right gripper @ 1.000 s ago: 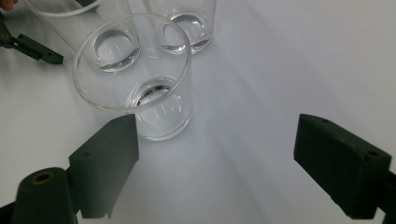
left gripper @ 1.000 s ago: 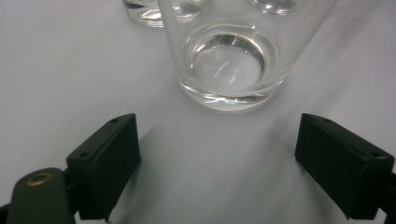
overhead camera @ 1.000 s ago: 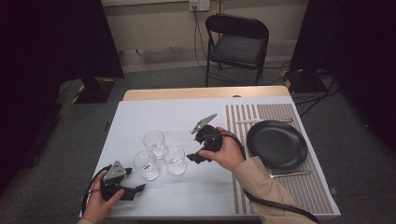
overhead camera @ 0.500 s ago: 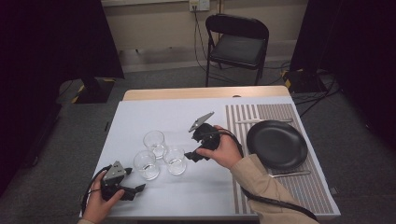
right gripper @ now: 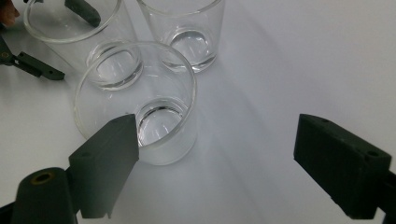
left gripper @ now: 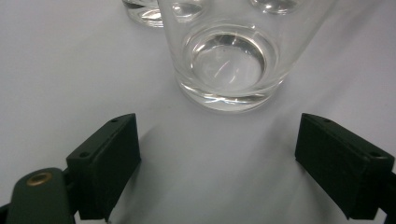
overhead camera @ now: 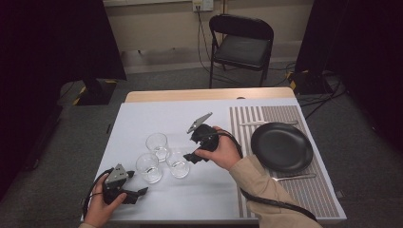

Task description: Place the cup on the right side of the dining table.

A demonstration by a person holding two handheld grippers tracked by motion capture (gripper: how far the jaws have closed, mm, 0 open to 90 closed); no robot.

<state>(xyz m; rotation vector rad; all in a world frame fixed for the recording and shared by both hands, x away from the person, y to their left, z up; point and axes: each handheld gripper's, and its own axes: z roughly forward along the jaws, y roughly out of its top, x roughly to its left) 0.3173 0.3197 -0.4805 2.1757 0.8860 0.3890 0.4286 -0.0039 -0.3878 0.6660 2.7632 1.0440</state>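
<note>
Now | white table (overhead camera: pixel 142 118); striped mat (overhead camera: pixel 266 118), grey floor, chair (overhead camera: pixel 241 45) | left claw (overhead camera: pixel 138 192), right claw (overhead camera: pixel 191 157) both agape by glasses (overhead camera: pixel 157 142)

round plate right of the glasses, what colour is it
Black, a plain round plate on the striped placemat; it shows best in the high view.

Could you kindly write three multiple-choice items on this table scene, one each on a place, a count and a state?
1. Where does the black plate sit?
A. on the striped placemat
B. on the chair
C. beside the left gripper

2. How many drinking glasses stand on the table?
A. two
B. three
C. five

3. How are the right gripper jaws?
A. shut on a glass
C. spread open
B. shut on nothing

Answers: 1 A, the plate rests on the stripes. 2 B, the high view shows three. 3 C, a wide gap parts the jaws.
</note>
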